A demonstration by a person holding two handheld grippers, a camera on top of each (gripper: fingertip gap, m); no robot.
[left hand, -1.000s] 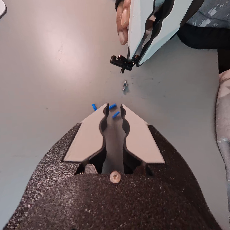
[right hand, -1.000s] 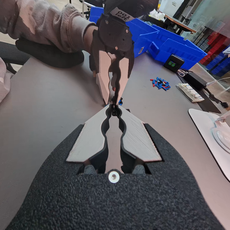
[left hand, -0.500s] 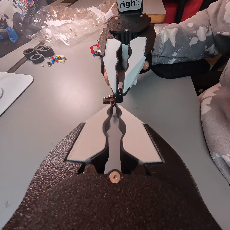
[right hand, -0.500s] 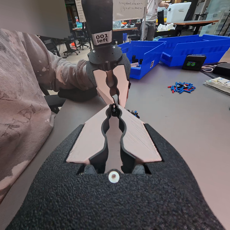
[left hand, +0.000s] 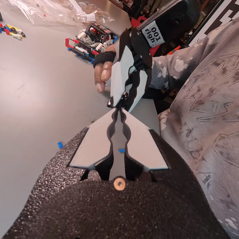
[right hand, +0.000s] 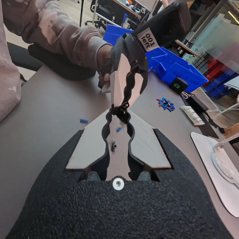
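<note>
Currently the left gripper and the right gripper meet tip to tip above the grey table. The right gripper's jaws stand narrow, clamped on a small black brick assembly; in the left wrist view that assembly protrudes from the tips of the right gripper. The left gripper's jaws are nearly together at the tips, and a black peg ringed at its end sits between the tips of the left gripper; the grip appears closed on it.

Below the tips, on the table, lie a blue pin, a second blue pin off to one side, and a small black connector. Farther off sit a heap of blue and red pins, blue bins and a small black device with green lights. The left wrist view shows a partly built brick model and clear plastic bags.
</note>
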